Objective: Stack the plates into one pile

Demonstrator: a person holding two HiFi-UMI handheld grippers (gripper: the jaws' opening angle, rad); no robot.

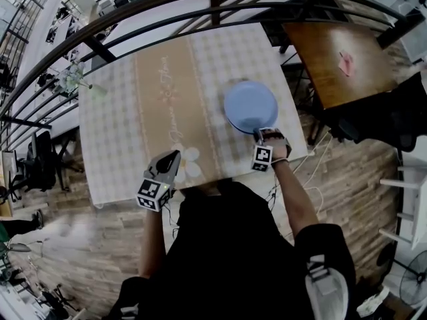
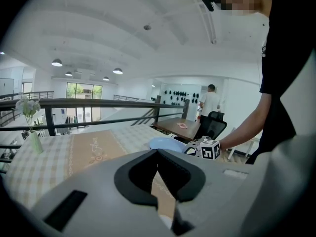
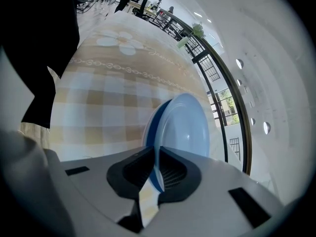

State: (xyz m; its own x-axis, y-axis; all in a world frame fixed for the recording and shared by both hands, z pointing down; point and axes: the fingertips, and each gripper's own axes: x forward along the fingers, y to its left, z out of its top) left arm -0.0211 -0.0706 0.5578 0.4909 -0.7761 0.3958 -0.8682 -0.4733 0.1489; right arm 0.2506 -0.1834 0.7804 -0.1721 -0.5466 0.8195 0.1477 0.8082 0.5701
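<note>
A light blue plate lies on the checked tablecloth, right of the tan runner. In the right gripper view this plate rests on a darker blue one, whose edge shows beneath it. My right gripper is at the pile's near rim, and its jaws are shut on the plate's edge. My left gripper hovers over the table's near edge beside a flower print, well left of the plates. Its jaws are shut with nothing between them. The plate shows beyond them.
A vase of flowers stands at the table's far left corner. A dark railing curves behind the table. A wooden table with a pink item is at the right. A person stands far off by a black chair.
</note>
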